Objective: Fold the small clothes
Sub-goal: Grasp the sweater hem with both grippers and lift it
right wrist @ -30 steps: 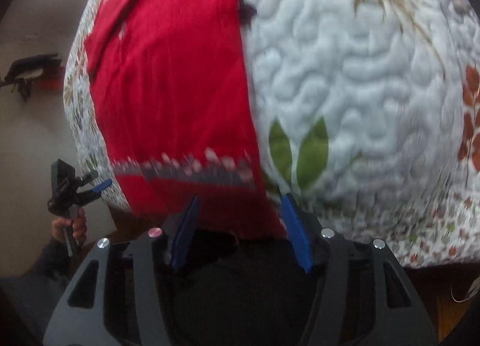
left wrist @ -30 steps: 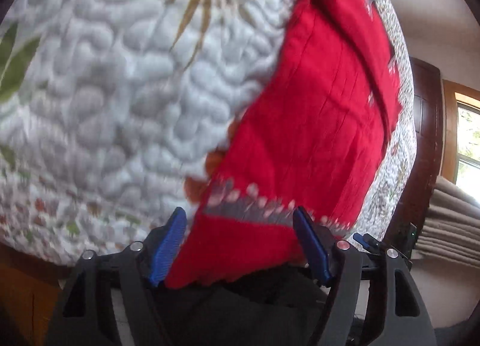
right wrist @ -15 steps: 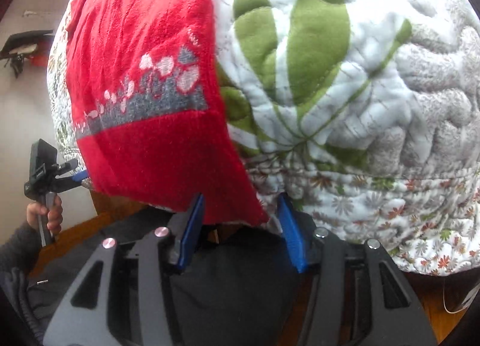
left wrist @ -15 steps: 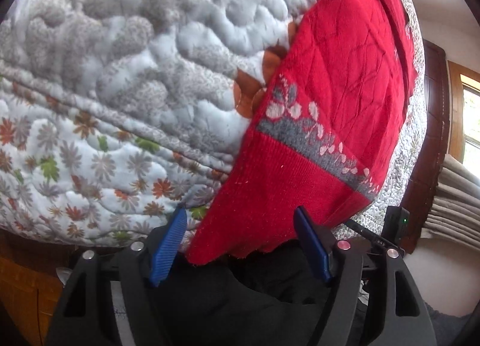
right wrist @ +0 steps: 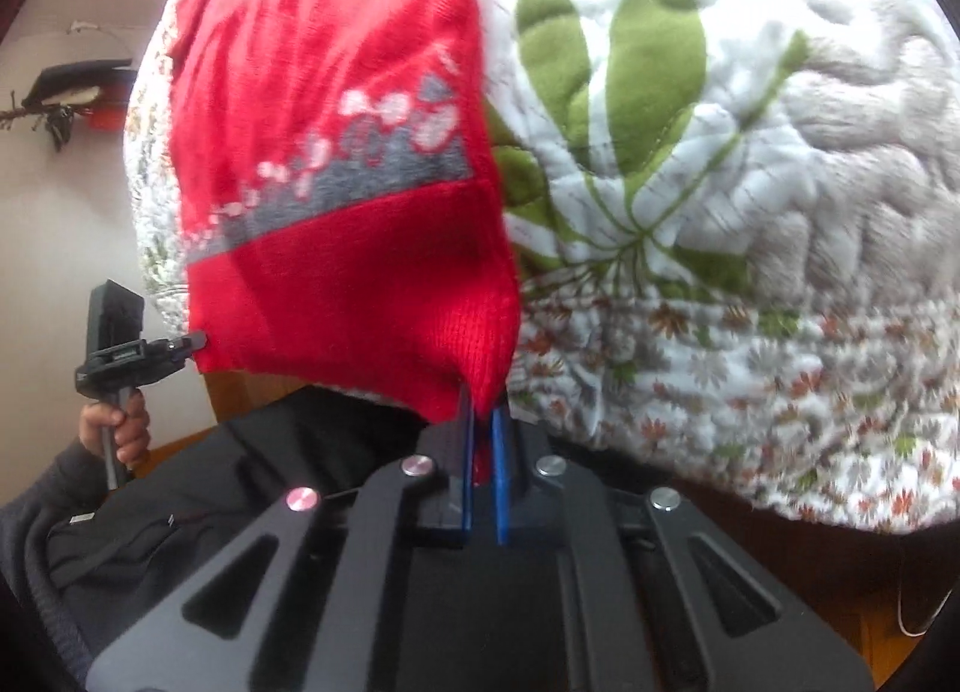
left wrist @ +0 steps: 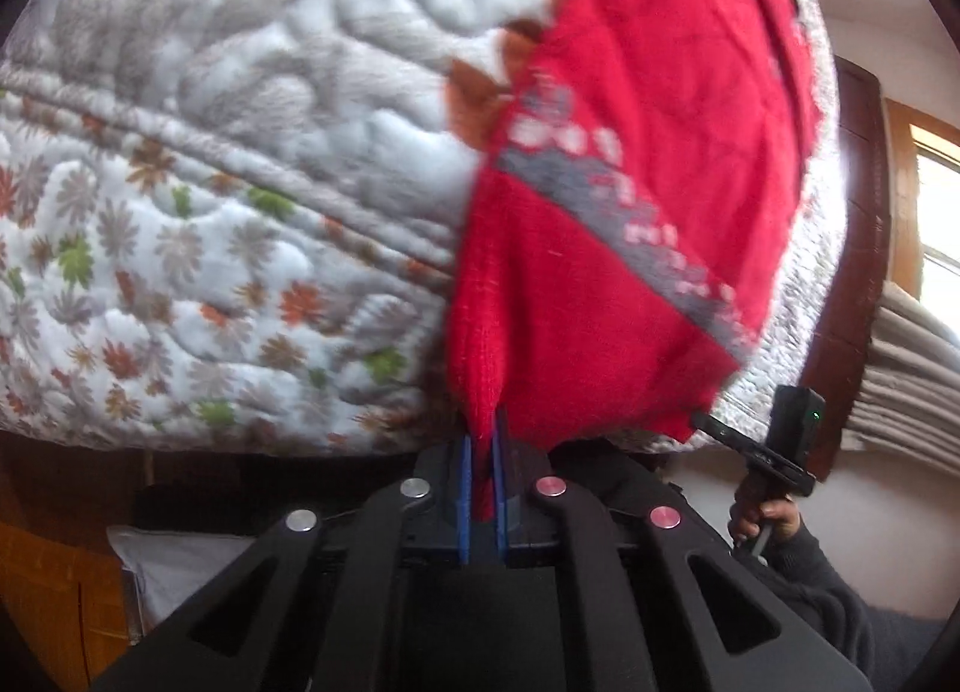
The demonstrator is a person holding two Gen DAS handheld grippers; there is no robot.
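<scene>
A small red knitted garment (left wrist: 630,200) with a grey and white patterned band lies on a quilted bedspread, its hem hanging over the bed's near edge. In the left wrist view my left gripper (left wrist: 482,452) is shut on the hem's left corner, red knit pinched between the blue pads. In the right wrist view the same red garment (right wrist: 336,164) fills the upper left, and my right gripper (right wrist: 483,422) is shut on the hem's right corner. Each view shows the other gripper at the hem's far corner, held by a hand (right wrist: 114,422).
The white quilted bedspread (left wrist: 210,164) with leaf and flower prints covers the bed and drapes over its edge. A dark wooden door frame (left wrist: 864,248) and a window stand on the right. A dark sleeve and dark clothing (right wrist: 180,512) lie below the bed edge.
Both grippers were open around the hem corners half a second ago; now both have shut on the red knit. The cameras have dropped towards the bed's edge.
</scene>
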